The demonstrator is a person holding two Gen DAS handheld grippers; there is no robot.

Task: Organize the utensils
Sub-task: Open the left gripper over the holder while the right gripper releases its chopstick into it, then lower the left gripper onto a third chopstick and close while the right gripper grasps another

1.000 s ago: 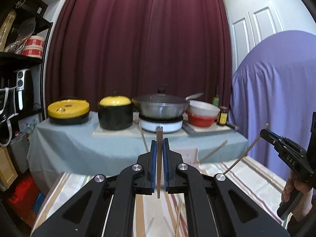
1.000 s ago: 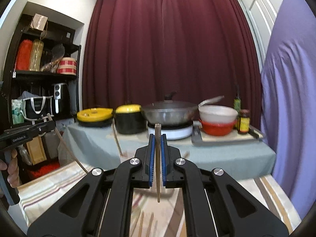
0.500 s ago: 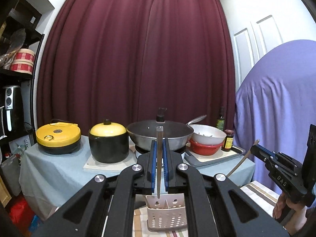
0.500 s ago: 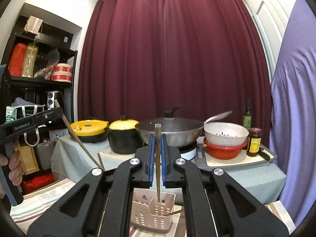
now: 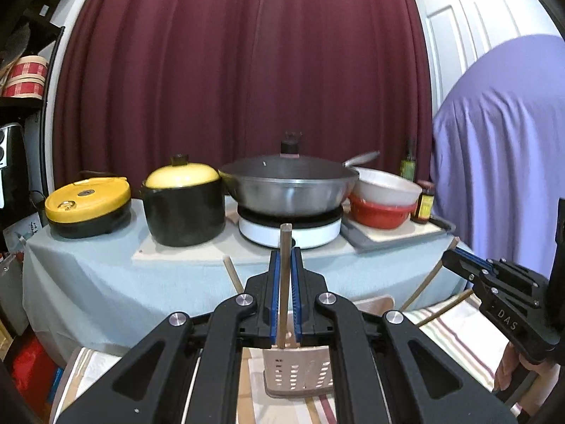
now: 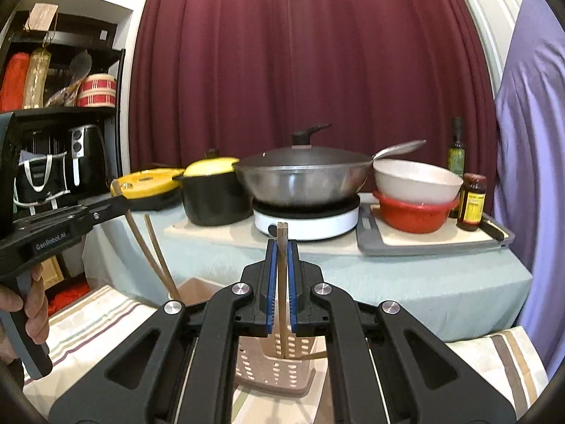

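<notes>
Chopsticks, slim square wooden sticks, one clamped upright in each gripper above a perforated beige plastic caddy.
Left gripper (image 5: 285, 265) pinches its chopstick (image 5: 284, 282) between blue pads at frame centre; right gripper (image 6: 279, 258) grips another chopstick (image 6: 281, 282) likewise. Caddy (image 6: 272, 367), lower centre on a striped cloth (image 6: 88, 321), is half hidden by black arms.

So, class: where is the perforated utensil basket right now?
The utensil basket sits low and central in both wrist views, on the striped cloth, directly below the chopstick held in the right gripper.
</notes>
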